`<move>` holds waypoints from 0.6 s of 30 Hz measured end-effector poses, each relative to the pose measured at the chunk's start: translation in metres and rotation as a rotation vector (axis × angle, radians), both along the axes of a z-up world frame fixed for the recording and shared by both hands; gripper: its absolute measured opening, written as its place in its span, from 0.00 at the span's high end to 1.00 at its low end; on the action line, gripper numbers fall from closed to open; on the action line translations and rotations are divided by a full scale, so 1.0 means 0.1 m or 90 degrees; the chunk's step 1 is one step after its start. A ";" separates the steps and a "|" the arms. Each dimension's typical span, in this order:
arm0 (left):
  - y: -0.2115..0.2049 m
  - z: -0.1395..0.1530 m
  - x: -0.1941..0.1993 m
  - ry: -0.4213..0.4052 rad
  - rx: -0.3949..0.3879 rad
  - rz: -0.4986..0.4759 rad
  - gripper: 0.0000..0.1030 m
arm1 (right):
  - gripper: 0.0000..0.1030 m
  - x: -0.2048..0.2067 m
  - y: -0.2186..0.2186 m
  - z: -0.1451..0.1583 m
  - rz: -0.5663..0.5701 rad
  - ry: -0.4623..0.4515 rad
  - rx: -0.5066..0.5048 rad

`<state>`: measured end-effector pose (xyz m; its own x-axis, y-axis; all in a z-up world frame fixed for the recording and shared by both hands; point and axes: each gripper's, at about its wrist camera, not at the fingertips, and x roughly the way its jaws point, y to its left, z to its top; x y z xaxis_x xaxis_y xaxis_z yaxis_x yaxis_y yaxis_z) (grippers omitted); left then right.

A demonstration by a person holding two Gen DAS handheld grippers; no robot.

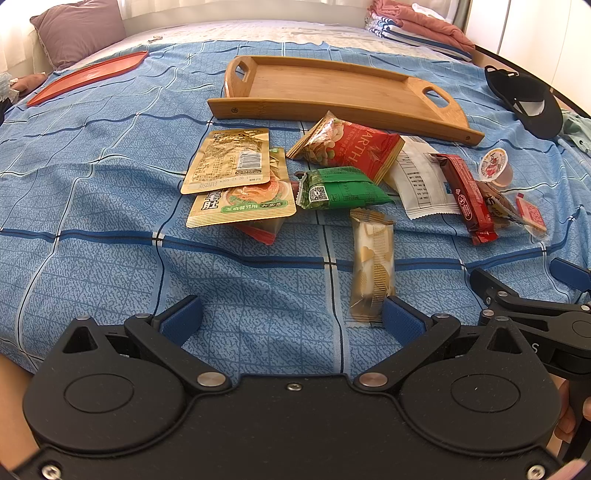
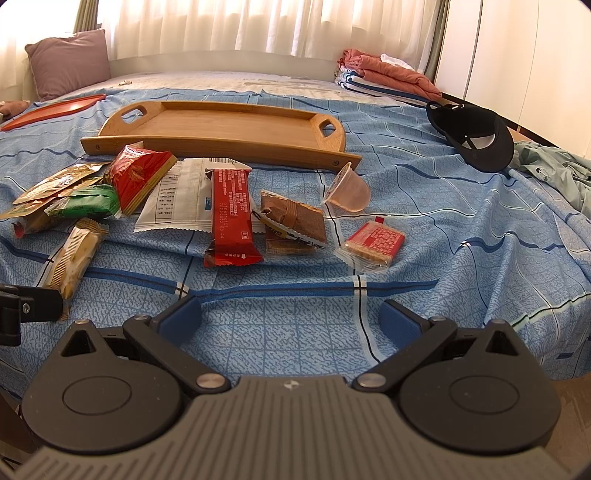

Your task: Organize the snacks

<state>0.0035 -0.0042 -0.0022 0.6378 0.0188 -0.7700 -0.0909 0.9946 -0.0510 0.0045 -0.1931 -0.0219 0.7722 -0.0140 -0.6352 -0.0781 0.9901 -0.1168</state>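
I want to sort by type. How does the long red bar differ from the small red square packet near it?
The long red bar is a narrow strip in opaque wrap; the small red square packet is short, with clear edges showing a biscuit inside. The bar overlaps the white packet; the square packet lies apart on the blue sheet. Both have red wrappers with small print.

We see a bed under blue checked cover, backlit curtains at 12 o'clock, white wardrobe at 2.

Red packet under gold pouches
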 end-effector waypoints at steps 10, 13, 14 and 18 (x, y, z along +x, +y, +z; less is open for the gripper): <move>0.00 0.00 0.00 0.000 0.000 0.000 0.00 | 0.00 0.00 0.00 0.00 0.000 0.000 0.000; 0.00 0.00 0.00 -0.001 0.001 0.000 0.00 | 0.00 0.00 0.03 0.01 -0.001 0.000 0.002; 0.00 0.00 0.00 -0.002 0.003 0.000 0.00 | 0.00 0.00 0.03 0.01 -0.001 0.000 0.001; -0.01 -0.03 -0.02 -0.014 0.012 -0.008 0.00 | 0.00 0.00 0.02 0.01 0.002 -0.001 0.000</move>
